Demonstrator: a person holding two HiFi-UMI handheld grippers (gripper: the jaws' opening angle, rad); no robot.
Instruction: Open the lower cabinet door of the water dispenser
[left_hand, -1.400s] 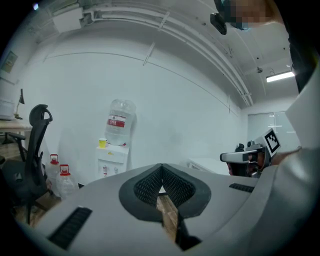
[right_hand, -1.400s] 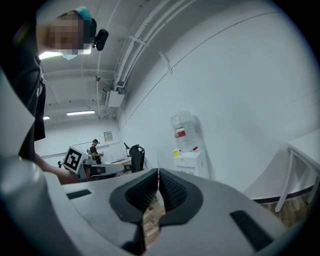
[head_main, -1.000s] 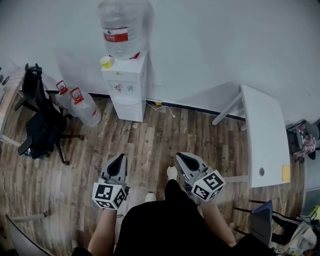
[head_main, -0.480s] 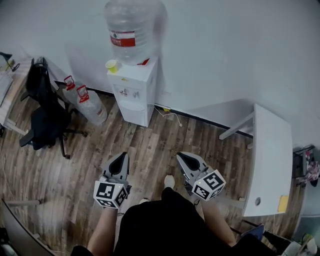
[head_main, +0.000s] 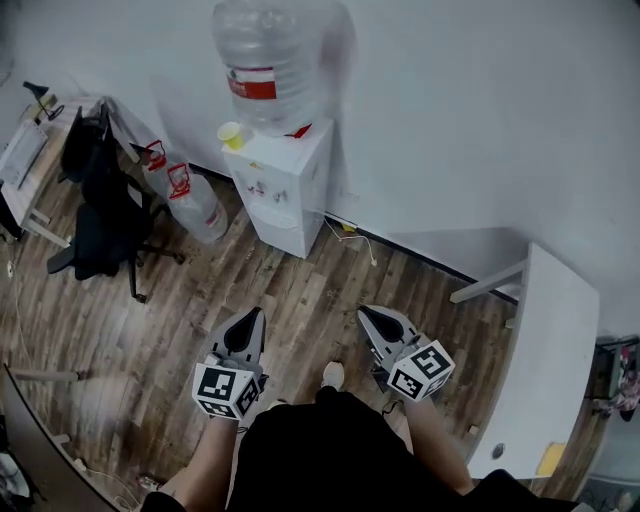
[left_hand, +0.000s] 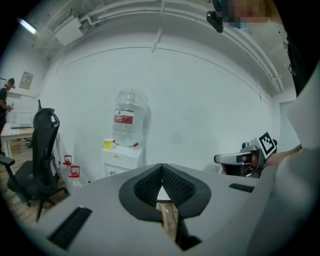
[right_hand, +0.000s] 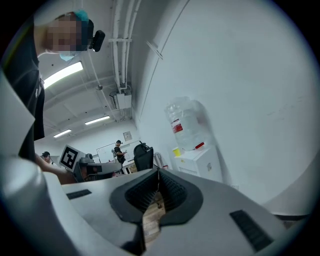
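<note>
A white water dispenser (head_main: 287, 187) stands against the far wall with a big clear bottle (head_main: 268, 62) on top and a yellow cup (head_main: 231, 134) beside the bottle. Its lower cabinet door (head_main: 276, 225) is closed. The dispenser (left_hand: 120, 158) also shows ahead in the left gripper view, and the dispenser (right_hand: 197, 161) in the right gripper view. My left gripper (head_main: 253, 318) and right gripper (head_main: 366, 315) are held low in front of the person's body, well short of the dispenser, both shut and empty.
Two spare water bottles (head_main: 190, 193) lean on the floor left of the dispenser. A black office chair (head_main: 102, 205) stands further left by a desk (head_main: 28, 170). A white table (head_main: 545, 345) is at the right. A cable (head_main: 360, 240) runs along the wall base.
The dispenser has slid right and a little down in the head view while both grippers kept their place in it; the white table has moved right.
</note>
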